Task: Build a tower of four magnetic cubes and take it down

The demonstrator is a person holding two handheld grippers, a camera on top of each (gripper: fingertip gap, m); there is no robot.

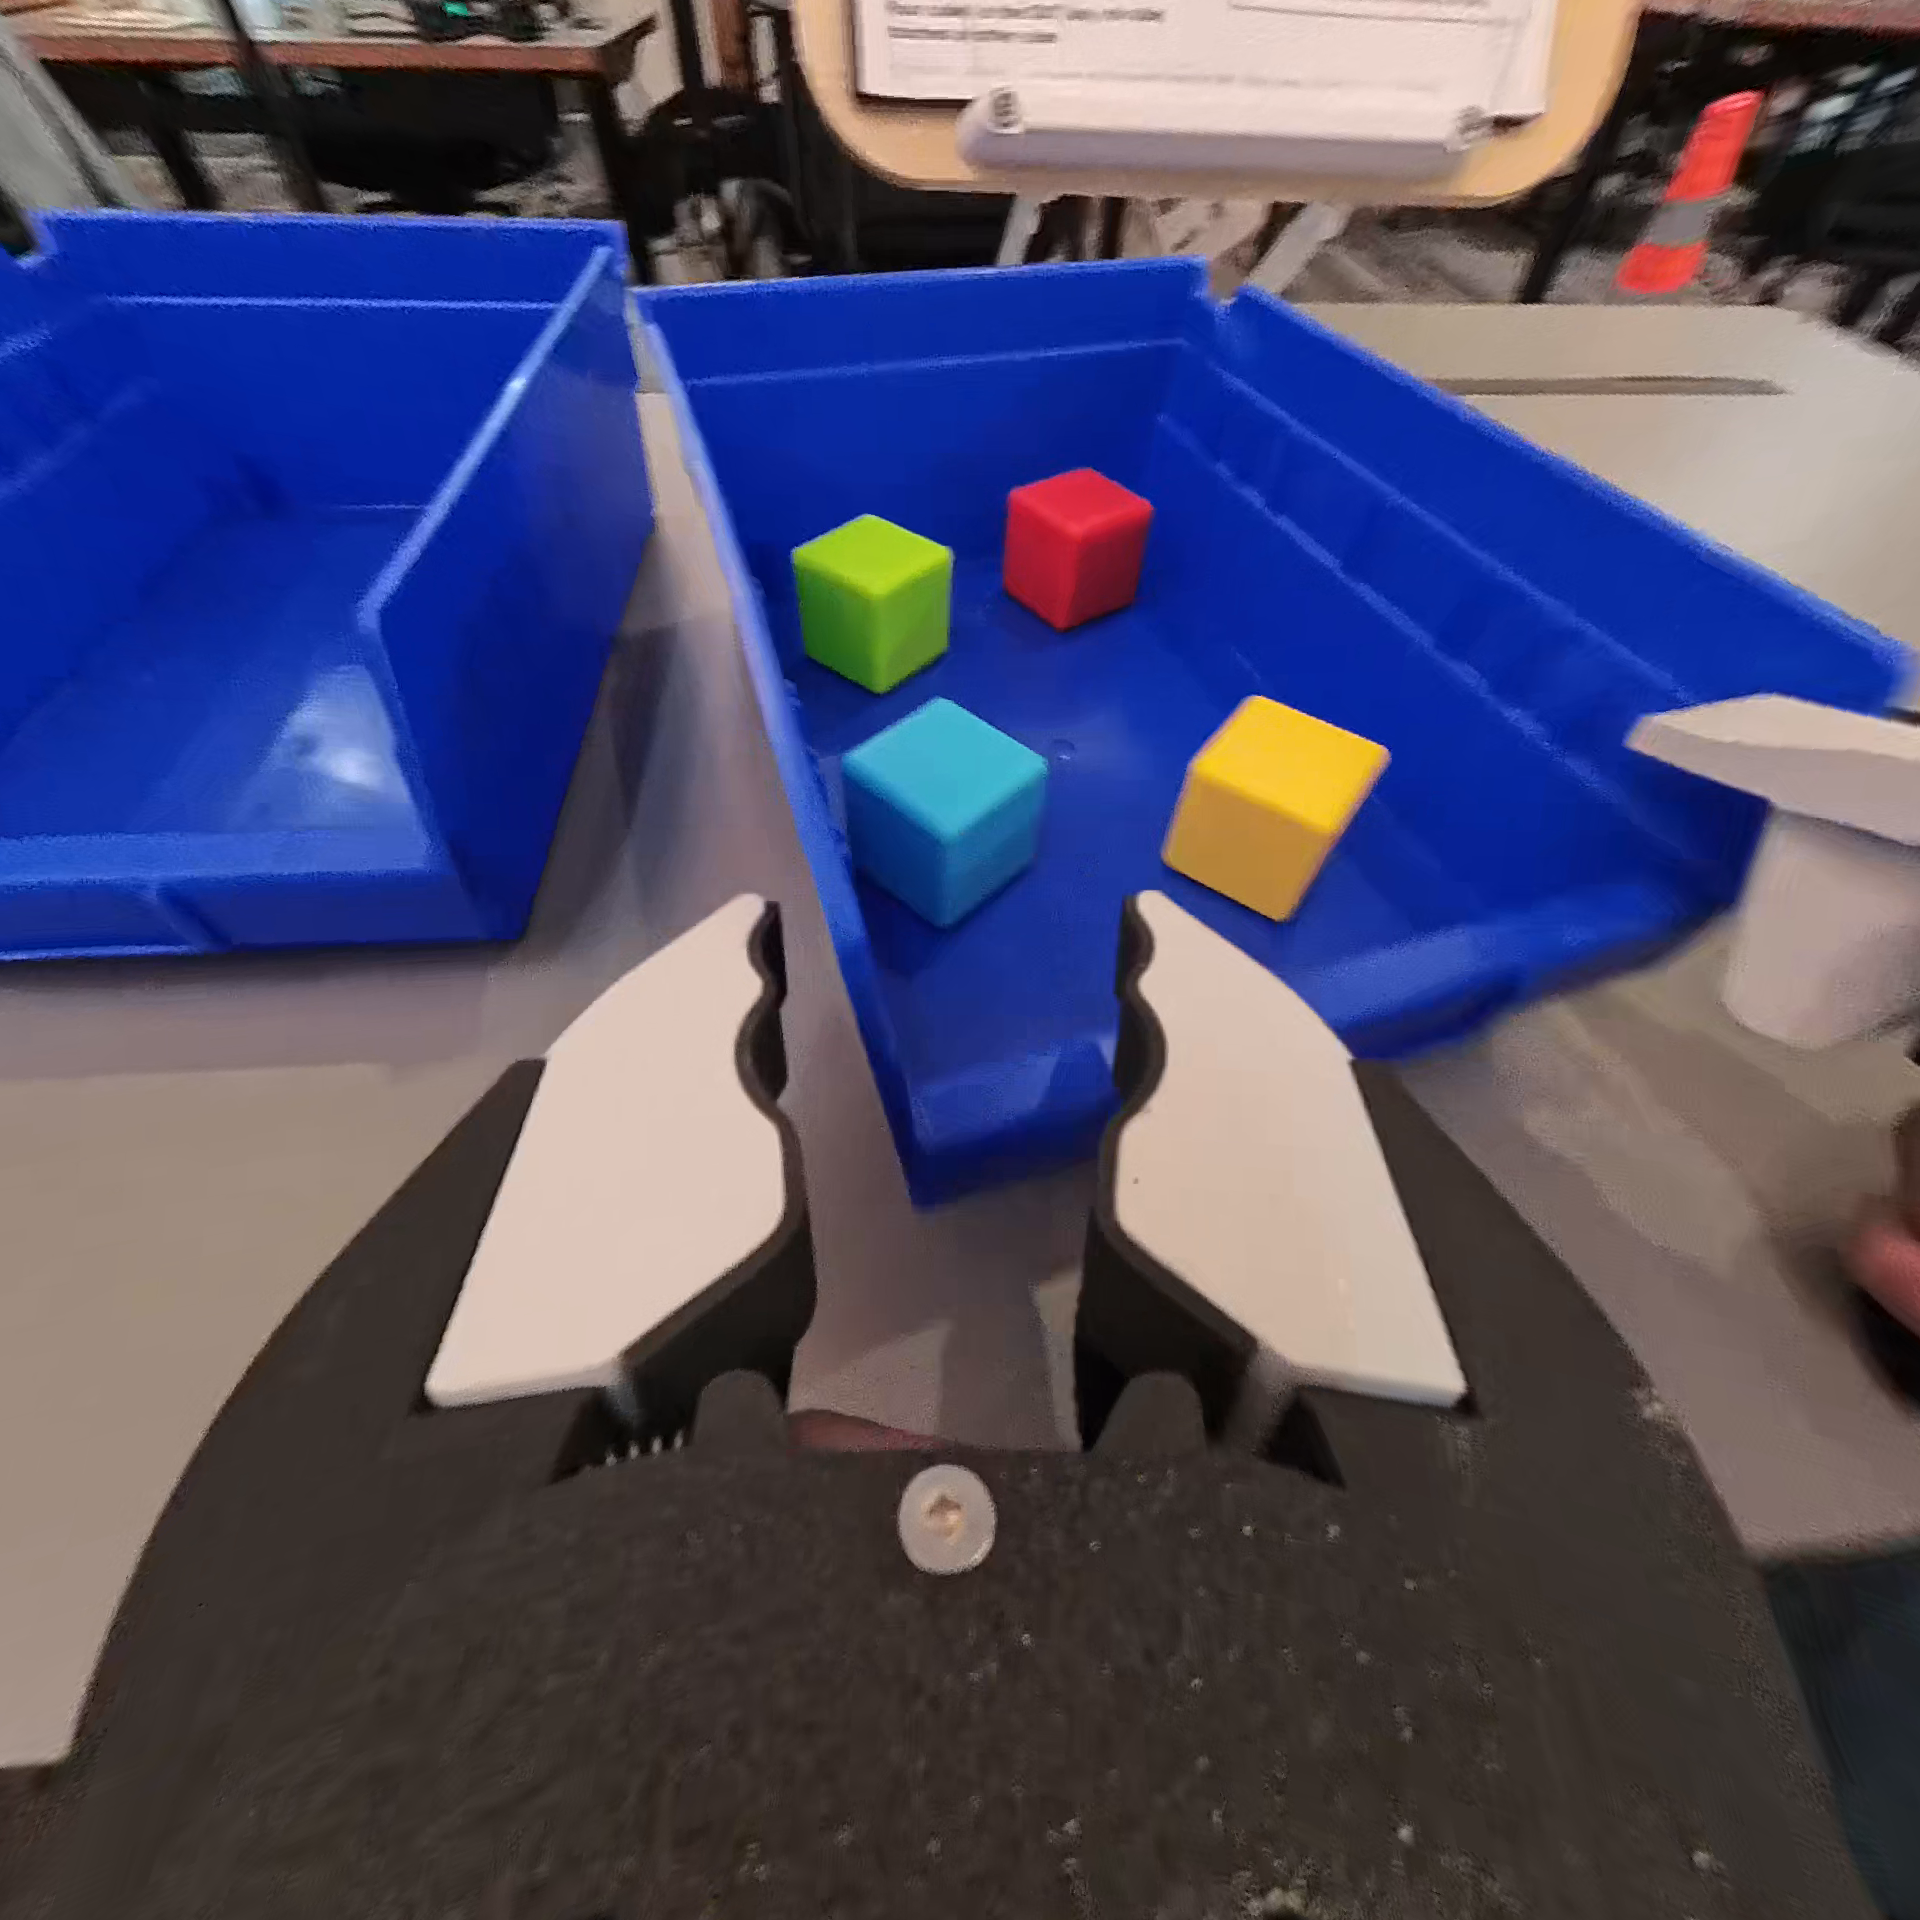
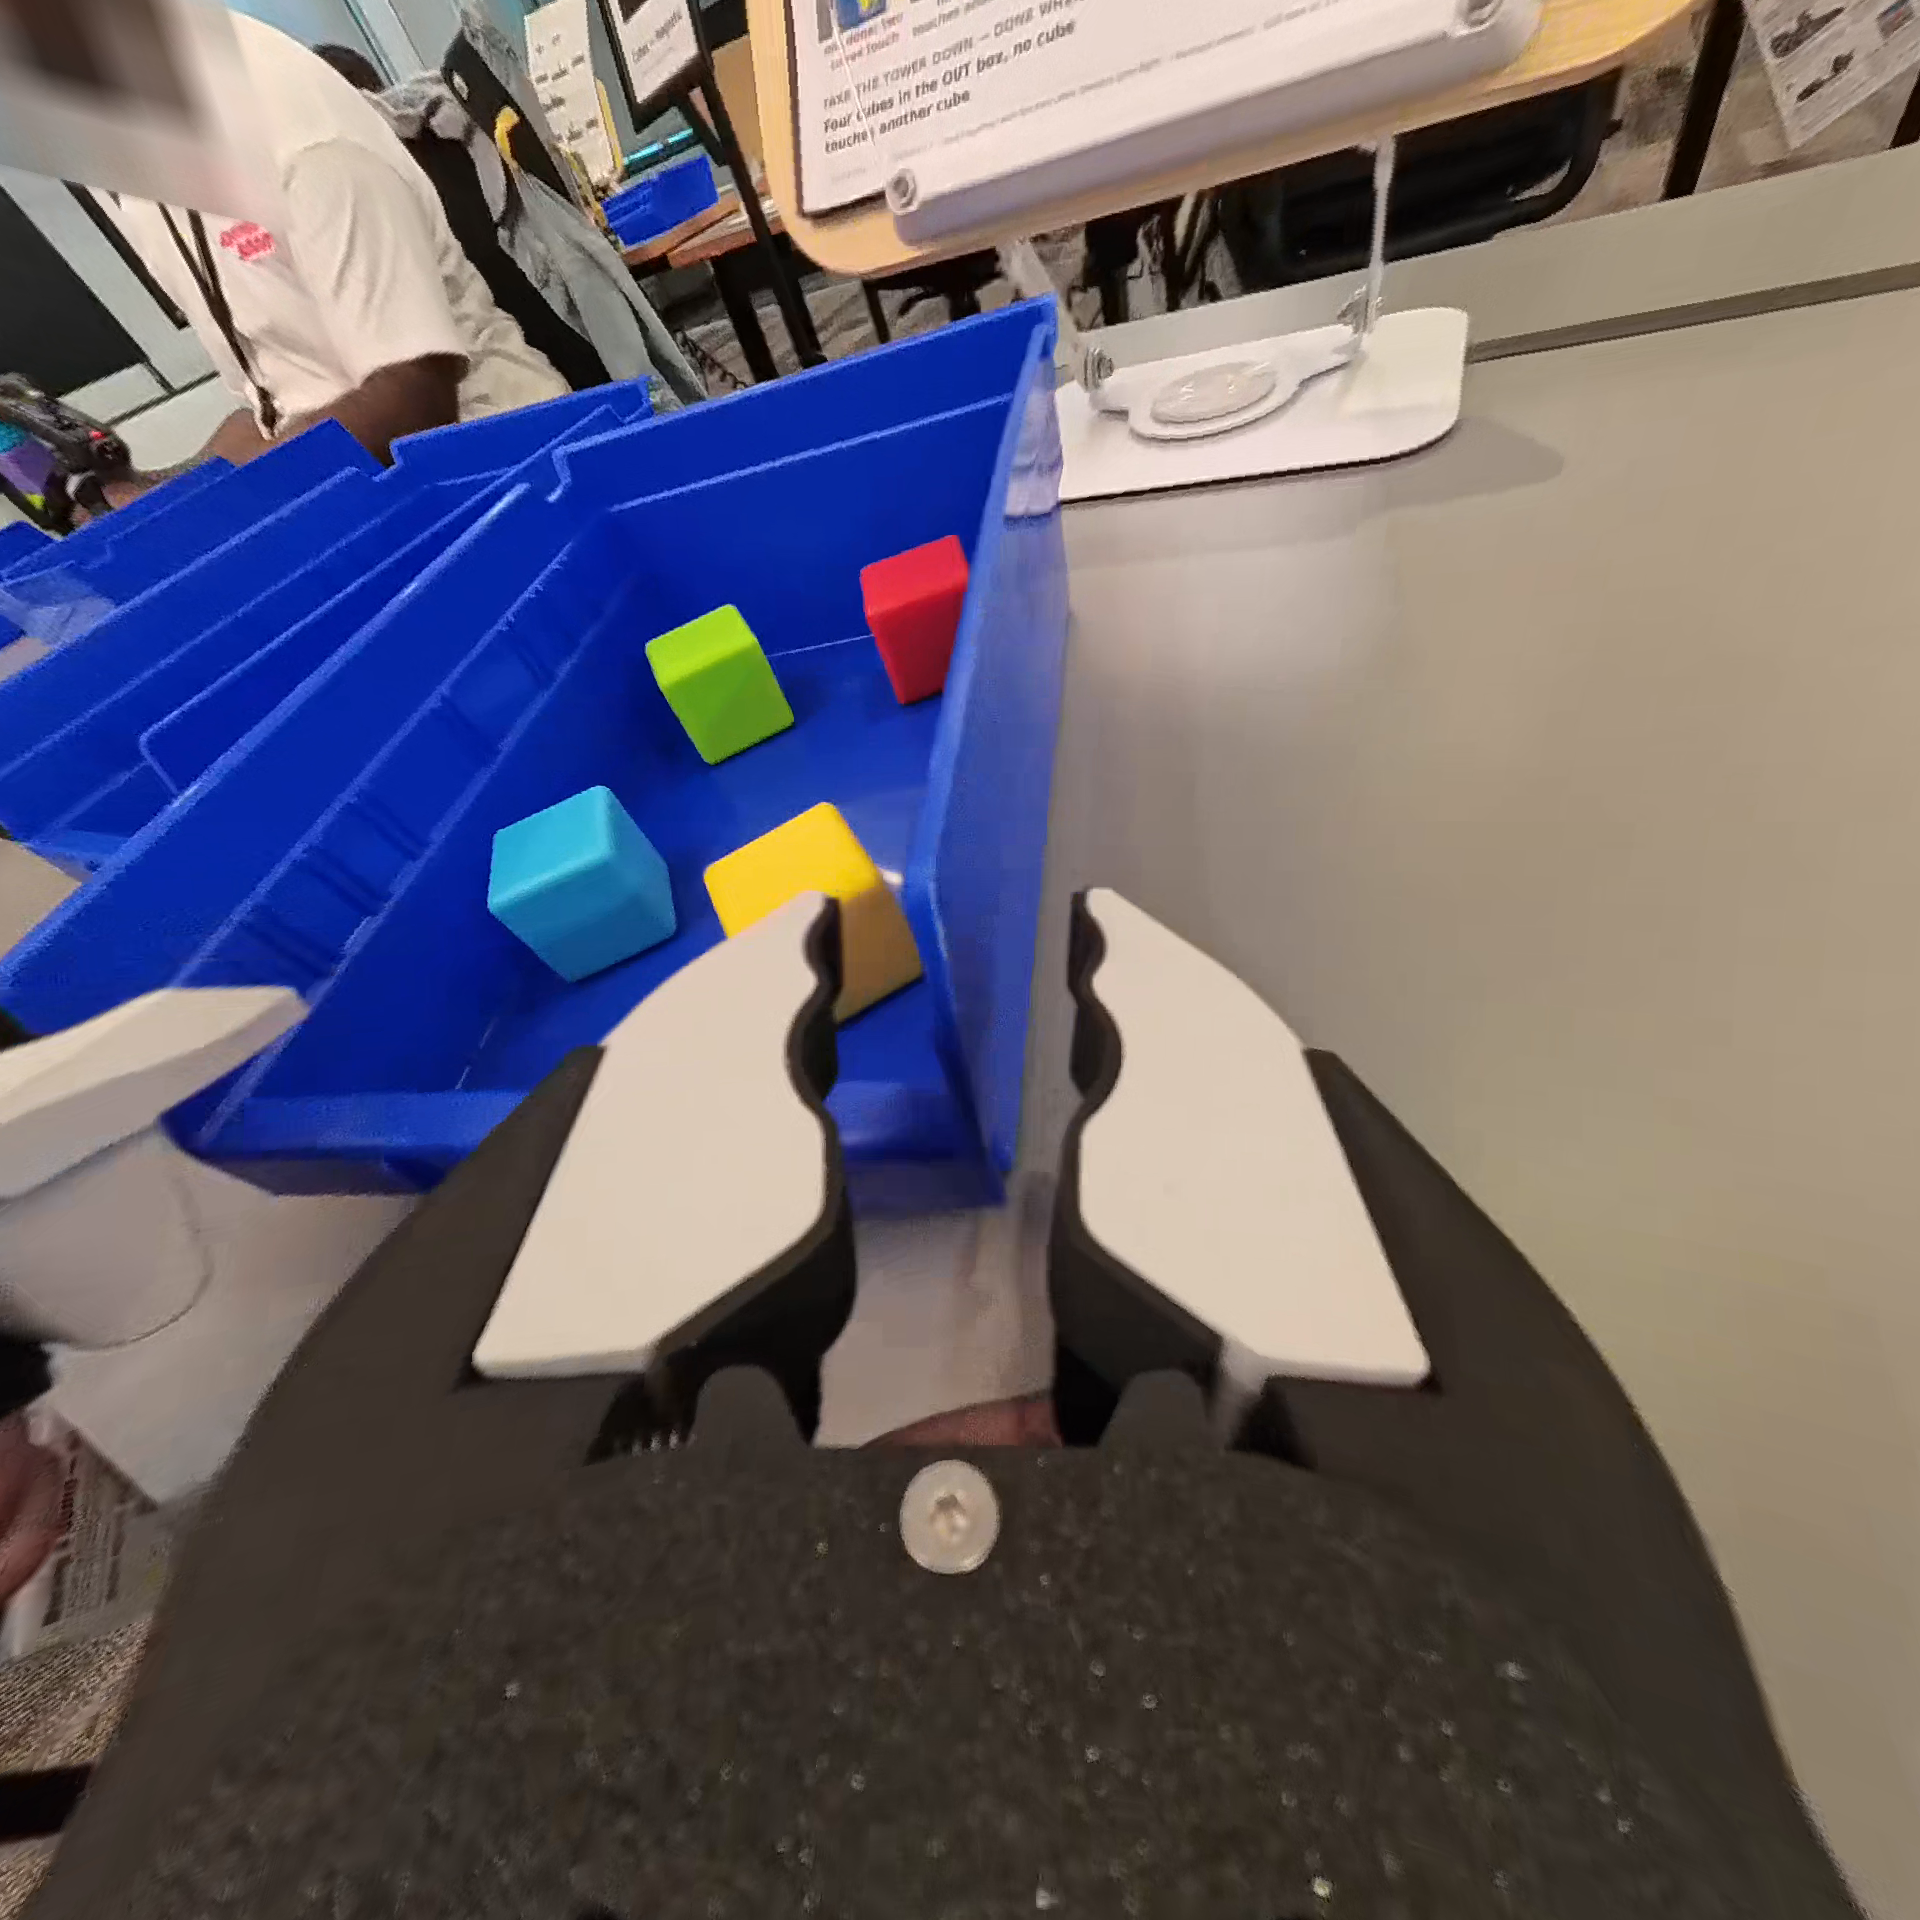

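- Four cubes, green cube [image 1: 875, 601], red cube [image 1: 1076, 545], cyan cube [image 1: 943, 808] and yellow cube [image 1: 1273, 805], lie apart on the floor of the right blue bin [image 1: 1455, 582].
- Left tool [image 1: 948, 920] and right tool [image 2: 951, 914] both hover parted and empty before the bin's front edge.
- Cubes look rigid, light and smooth; likely best pinched across opposite flat faces, and magnets may snap neighbours together.
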